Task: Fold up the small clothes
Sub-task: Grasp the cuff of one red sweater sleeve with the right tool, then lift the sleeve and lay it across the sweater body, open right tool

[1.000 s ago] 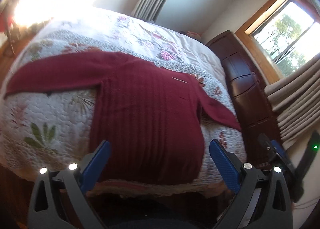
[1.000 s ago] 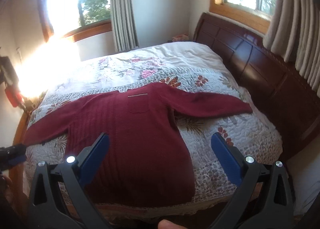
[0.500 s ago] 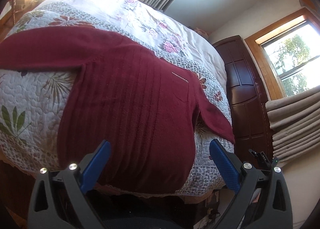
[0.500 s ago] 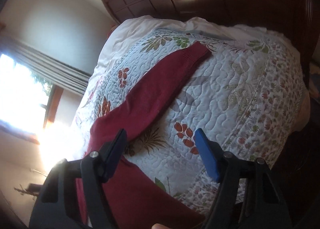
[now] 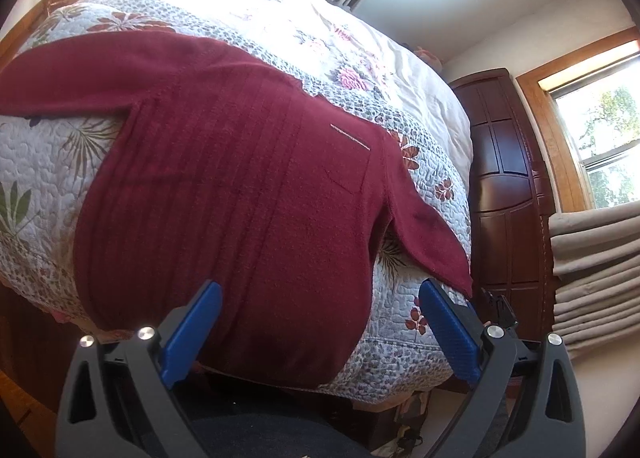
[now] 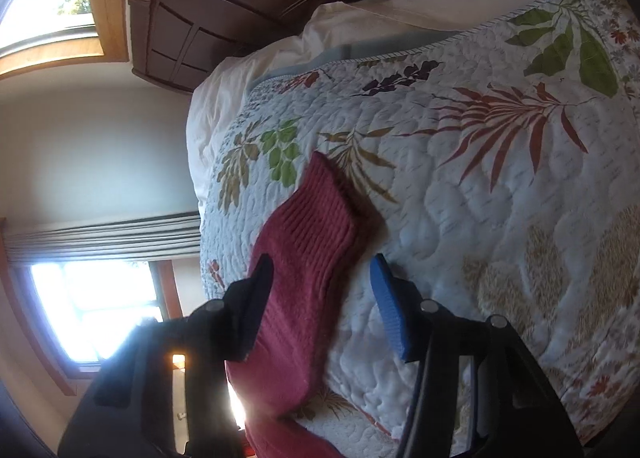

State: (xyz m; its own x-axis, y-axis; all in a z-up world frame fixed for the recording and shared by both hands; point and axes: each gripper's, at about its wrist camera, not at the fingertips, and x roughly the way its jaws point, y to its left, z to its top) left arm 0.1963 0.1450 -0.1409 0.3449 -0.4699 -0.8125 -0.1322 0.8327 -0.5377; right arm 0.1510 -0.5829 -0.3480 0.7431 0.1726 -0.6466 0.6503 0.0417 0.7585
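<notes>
On the floral quilt [image 5: 416, 162] a maroon sweater [image 5: 240, 194] lies flat; both claws gape empty, headboard [image 5: 508, 178] beside

Open quilt [image 6: 500, 218] lies clear beyond the sleeve [image 6: 308, 258] — only the dark headboard [image 6: 224, 6] and curtains [image 5: 592, 278] hem the far side.

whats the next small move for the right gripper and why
Probably ease the right gripper down and close on the sleeve cuff. It is open, with the cuff lying flat on the quilt between its fingers, ungrasped, and the sweater is spread unfolded. The left gripper is open too.
</notes>
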